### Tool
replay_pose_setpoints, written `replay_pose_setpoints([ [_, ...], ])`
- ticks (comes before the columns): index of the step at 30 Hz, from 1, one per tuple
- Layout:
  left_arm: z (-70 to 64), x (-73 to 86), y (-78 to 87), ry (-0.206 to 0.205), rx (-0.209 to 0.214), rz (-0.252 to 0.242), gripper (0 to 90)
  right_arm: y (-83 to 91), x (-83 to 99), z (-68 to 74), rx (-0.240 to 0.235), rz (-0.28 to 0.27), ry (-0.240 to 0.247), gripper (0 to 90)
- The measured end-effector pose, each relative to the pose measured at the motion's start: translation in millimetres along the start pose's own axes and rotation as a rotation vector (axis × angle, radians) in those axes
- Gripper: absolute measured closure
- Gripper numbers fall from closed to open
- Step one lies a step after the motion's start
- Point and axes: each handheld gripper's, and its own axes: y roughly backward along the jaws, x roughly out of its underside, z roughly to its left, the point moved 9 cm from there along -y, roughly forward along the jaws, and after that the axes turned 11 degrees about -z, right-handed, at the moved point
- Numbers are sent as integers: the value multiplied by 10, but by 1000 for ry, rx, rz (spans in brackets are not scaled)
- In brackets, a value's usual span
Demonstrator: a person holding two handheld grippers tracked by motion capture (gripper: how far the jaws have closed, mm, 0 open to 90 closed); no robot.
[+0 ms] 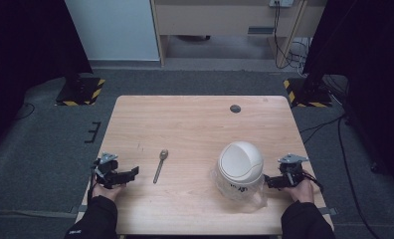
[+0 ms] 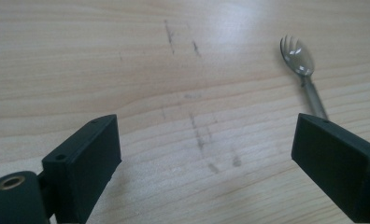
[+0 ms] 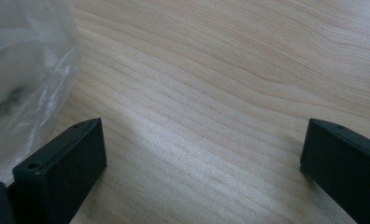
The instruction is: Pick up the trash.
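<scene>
Tabletop [image 1: 195, 124]: spork [image 1: 160, 166] left of centre; white bowl [image 1: 240, 163] in clear bag [image 1: 245, 194], right. Left gripper [image 1: 128, 174] and right gripper [image 1: 270, 181]: jaws spread, empty. Nothing handled; apparently unstarted.

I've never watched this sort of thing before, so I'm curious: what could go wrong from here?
The white bowl sits upside down in a loose clear plastic bag; the open right claw beside it might pinch only the film, so the bowl slides or tips. The spork lies flat on the table, so the open left claw might push it along rather than lift it.
</scene>
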Motion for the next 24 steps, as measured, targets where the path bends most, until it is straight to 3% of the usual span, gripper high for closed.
replay_pose_setpoints([
  [3,-68,-46,33,-38,4,-17,80,22,14,1,-10,-2,5,8],
  [5,-106,-61,33,-36,14,-25,80,25,14,-1,-7,1,2,8],
  [8,-205,-136,66,-61,27,-54,83,47,20,-15,34,49,-28,10],
  [13,-303,-278,152,-53,49,-128,85,63,29,-21,68,61,-55,8],
  [16,-348,-348,194,-32,63,-153,85,65,34,-23,68,44,-49,7],
  [21,-450,-494,256,-31,91,-213,90,69,42,-20,65,18,-47,5],
  [24,-540,-628,294,-43,103,-254,91,76,45,-13,59,35,-43,5],
])
